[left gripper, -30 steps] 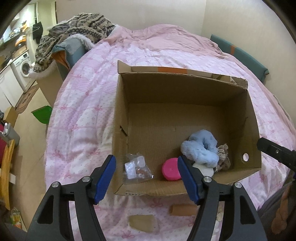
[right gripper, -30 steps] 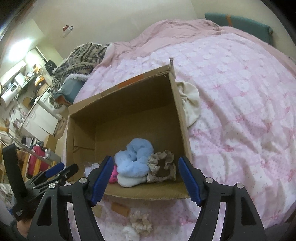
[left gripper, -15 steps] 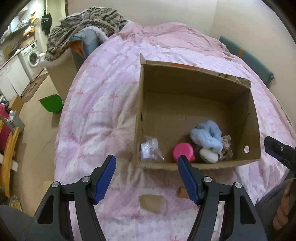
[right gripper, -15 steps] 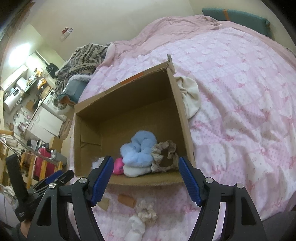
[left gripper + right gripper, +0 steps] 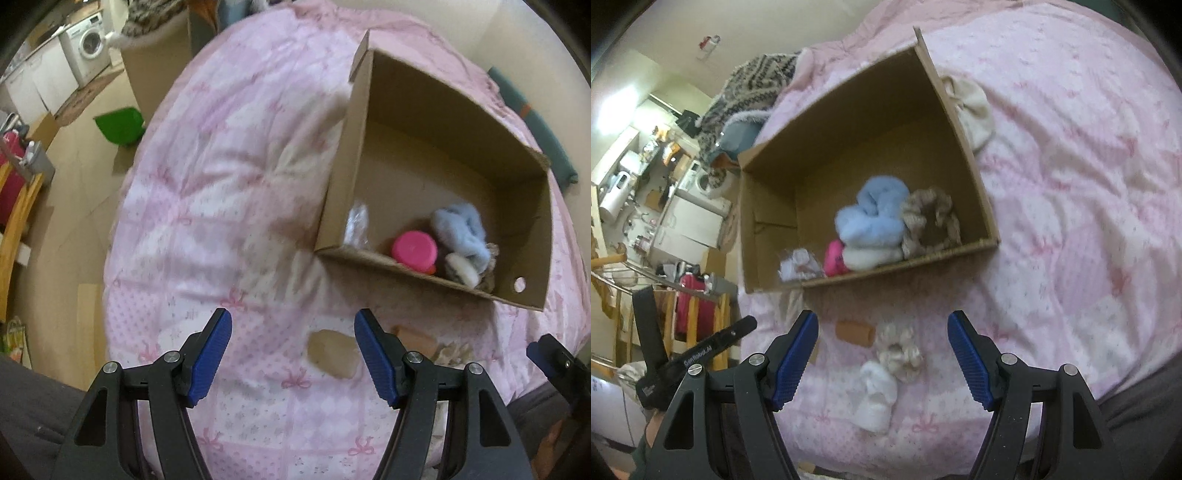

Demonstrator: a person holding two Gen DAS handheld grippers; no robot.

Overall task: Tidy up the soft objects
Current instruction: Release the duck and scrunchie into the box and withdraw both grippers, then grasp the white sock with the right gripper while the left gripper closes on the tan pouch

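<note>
An open cardboard box (image 5: 443, 110) (image 5: 871, 110) sits on the pink bed. It holds a fluffy blue scrunchie (image 5: 871, 218) (image 5: 460, 230), a beige scrunchie (image 5: 931, 221), a white soft piece (image 5: 871, 256), a pink round thing (image 5: 413, 251) and a clear bag (image 5: 356, 225). In front of the box lie a cream scrunchie (image 5: 897, 350), a white soft piece (image 5: 875, 395), an orange-brown block (image 5: 855, 332) and a tan sponge (image 5: 332, 352). My left gripper (image 5: 293, 354) is open and empty above the bedspread. My right gripper (image 5: 882, 356) is open and empty above the cream scrunchie.
A cream cloth (image 5: 971, 107) lies to the right of the box. A patterned blanket pile (image 5: 753, 85) sits at the bed's far left. The bed's left edge drops to the floor, with a green dustpan (image 5: 118, 127) and a washing machine (image 5: 86, 50).
Both grippers have pulled back from the box toward the bed's near edge and stayed open. The loose pieces in front of the box have come into fuller view.
</note>
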